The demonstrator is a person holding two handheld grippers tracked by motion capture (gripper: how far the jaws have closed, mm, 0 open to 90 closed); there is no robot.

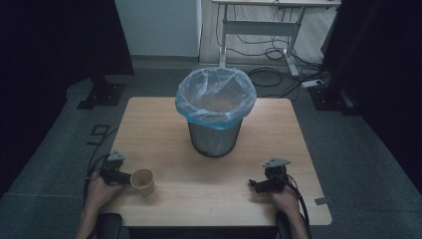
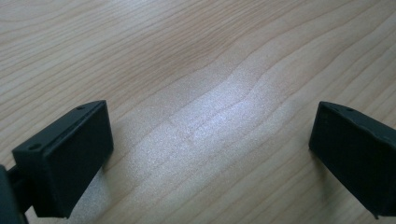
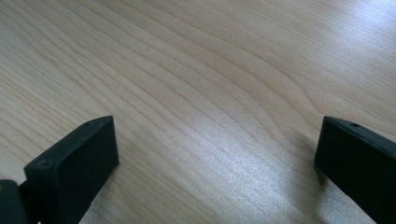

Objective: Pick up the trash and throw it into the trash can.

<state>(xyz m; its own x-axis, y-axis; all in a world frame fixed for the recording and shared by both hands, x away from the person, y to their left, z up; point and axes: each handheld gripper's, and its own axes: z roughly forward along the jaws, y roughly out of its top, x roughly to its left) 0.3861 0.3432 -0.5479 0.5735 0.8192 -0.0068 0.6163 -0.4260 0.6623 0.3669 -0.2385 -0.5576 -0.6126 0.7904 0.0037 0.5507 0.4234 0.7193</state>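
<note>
A wooden surface (image 1: 209,194) was recorded from the high view, with a wire-mesh waste bin (image 1: 215,133) set near its middle. The bin was lined with a translucent blue-tinted bag (image 1: 216,97), whose rim was folded outward over the top edge.

A paper cup (image 1: 143,181) was seen lying on its side at the near left part of the surface, its open mouth turned toward the camera. It lay just beside the left gripper (image 1: 121,177), which was held in the person's left hand (image 1: 99,191). Whether the cup was touched by the jaws could not be told from the high view. In the left gripper view the two black jaws were shown spread wide, with bare wood grain between them; the left gripper (image 2: 210,149) was therefore released and nothing was grasped.

The right gripper (image 1: 259,185) was held low over the near right part of the surface by the person's right hand (image 1: 286,196), well apart from both cup and bin, with its jaws pointing toward the left of the high view. A grey three-cornered plate (image 1: 276,163) was carried on top of it, and a cable (image 1: 300,199) trailed back along the forearm. In the right gripper view its jaws were likewise shown wide apart, the right gripper (image 3: 217,158) being released over bare wood.

Beyond the surface, a grey carpeted floor (image 1: 348,144), the legs of a desk (image 1: 259,30) and loose cables were visible.
</note>
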